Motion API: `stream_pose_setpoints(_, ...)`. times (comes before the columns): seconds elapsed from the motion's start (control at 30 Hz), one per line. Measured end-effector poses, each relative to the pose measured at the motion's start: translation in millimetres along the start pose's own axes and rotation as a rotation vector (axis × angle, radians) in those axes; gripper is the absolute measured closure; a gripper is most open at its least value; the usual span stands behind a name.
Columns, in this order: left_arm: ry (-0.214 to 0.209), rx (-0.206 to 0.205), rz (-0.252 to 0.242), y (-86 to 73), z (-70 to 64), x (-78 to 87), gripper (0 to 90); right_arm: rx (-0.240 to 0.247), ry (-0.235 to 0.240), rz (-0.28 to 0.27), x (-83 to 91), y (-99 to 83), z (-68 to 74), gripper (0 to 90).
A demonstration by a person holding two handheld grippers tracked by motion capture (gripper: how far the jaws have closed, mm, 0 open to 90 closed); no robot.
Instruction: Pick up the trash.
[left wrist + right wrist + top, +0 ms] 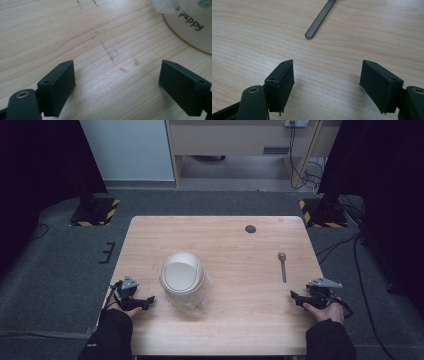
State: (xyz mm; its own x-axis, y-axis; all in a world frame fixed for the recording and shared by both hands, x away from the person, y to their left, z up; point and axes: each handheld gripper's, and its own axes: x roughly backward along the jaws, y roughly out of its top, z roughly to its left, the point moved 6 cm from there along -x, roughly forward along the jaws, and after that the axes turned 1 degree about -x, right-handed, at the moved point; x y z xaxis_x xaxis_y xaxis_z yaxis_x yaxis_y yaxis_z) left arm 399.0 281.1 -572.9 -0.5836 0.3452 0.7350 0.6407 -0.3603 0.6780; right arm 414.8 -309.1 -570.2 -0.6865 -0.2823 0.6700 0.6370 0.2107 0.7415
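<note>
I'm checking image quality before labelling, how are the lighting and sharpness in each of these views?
High view: dim overall, sides of the room nearly black, the white bowl the brightest thing. Left gripper view: evenly lit, wood grain sharp, the bowl's lettering readable. Right gripper view: soft sheen on the table, the spoon handle slightly soft.

White bowl (182, 276) near table centre-left, tipped on side, opening facing up-left, clear plastic wrap beneath; cream wall printed "puppy" (192, 25). Metal spoon (283, 265) well right of bowl, flat on wood, bowl end far, handle (320, 19) toward near edge.
</note>
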Motion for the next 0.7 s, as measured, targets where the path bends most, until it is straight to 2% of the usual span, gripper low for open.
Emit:
stream_pose_setpoints(0.17,0.0,0.0,0.004,0.1,0.0,0.3,13.6,-0.025,-0.009,-0.046,7.5,8.3,-1.7,30.1)
stream_pose_setpoints(0.47,0.0,-0.003,0.004,1.0,-0.6,0.8,14.1,-0.028,-0.004,-0.108,18.1,23.4,1.2,30.6)
stream_pose_setpoints(0.53,-0.002,-0.006,0.006,1.0,-0.9,0.9,14.2,-0.031,0.005,-0.152,24.7,33.1,4.6,29.6)
stream_pose_setpoints(0.6,-0.002,-0.006,0.006,1.1,-1.0,1.0,14.5,-0.032,0.011,-0.161,26.5,35.5,5.7,29.2)
stream_pose_setpoints(0.7,-0.004,-0.004,-0.017,4.3,-1.4,3.4,14.6,-0.022,0.022,-0.208,33.6,46.4,11.2,27.7)
